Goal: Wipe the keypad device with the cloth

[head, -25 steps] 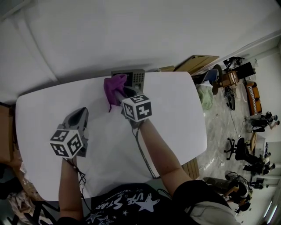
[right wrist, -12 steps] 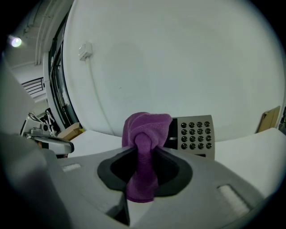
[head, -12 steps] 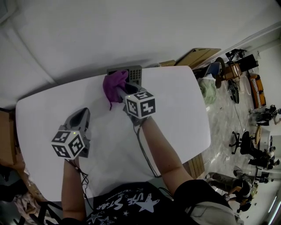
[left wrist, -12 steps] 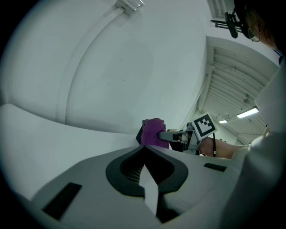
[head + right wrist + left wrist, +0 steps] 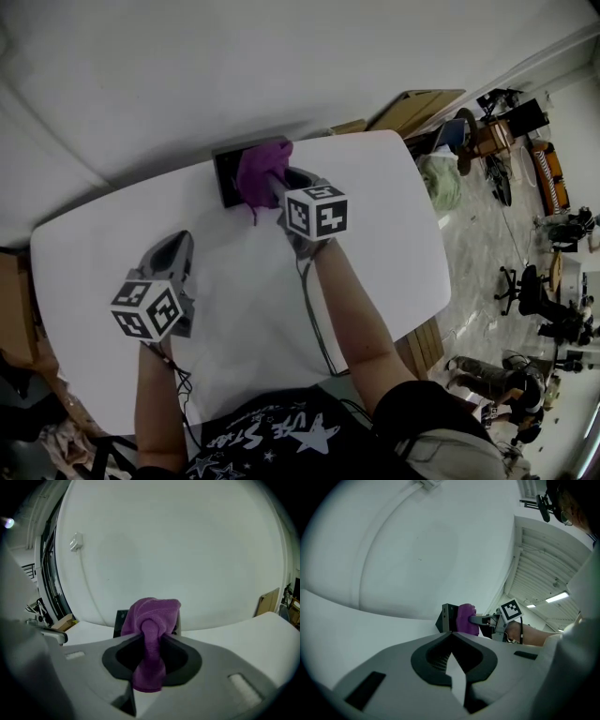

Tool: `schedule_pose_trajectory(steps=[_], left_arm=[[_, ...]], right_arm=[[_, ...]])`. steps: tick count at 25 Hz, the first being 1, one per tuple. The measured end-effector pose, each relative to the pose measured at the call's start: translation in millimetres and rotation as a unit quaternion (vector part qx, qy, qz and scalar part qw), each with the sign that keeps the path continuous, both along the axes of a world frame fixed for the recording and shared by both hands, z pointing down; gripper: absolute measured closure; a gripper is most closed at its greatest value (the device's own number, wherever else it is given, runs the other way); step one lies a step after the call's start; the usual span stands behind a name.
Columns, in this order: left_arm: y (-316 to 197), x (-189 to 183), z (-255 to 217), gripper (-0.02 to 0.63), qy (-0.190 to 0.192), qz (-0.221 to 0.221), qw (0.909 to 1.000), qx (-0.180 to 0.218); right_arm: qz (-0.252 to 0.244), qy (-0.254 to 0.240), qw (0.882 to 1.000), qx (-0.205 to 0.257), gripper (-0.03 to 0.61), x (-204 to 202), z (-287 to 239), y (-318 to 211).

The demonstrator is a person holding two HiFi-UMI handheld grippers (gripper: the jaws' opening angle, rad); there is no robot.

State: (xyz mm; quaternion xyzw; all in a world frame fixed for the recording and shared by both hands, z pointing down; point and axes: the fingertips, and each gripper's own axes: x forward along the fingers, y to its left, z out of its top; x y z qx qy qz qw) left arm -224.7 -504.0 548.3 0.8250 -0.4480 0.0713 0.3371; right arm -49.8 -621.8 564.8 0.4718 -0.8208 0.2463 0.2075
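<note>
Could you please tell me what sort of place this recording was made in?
Probably a workshop or lab-style office: a white table stands against a plain wall, office chairs stand on the shiny floor at the right, and cardboard leans behind the table.

Office-like workroom, white table (image 5: 375,216), swivel chairs (image 5: 523,289), ceiling strip lights (image 5: 557,597)

The bunched purple cloth (image 5: 262,172) presses on the dark keypad device (image 5: 226,178) at the far edge of the table (image 5: 375,216).
</note>
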Motion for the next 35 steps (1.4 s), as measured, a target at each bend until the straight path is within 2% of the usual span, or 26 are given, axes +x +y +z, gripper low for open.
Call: schedule_pose_trajectory(steps=[15,25,35], left_arm=[[4,14,-4,0.607,0.003,0.015,0.9999,0.003],[11,15,-9,0.607,0.006,0.015,0.9999,0.004],[29,24,-41,0.607,0.006,0.013,0.9994,0.03]], right_arm=[[0.064,0.005,0.998,-0.021,0.482,55,16,6],[0.06,0.0,0.998,-0.005,0.482,54,-5,15],[0.041,-0.002,0.999,0.021,0.482,49,-41,46]])
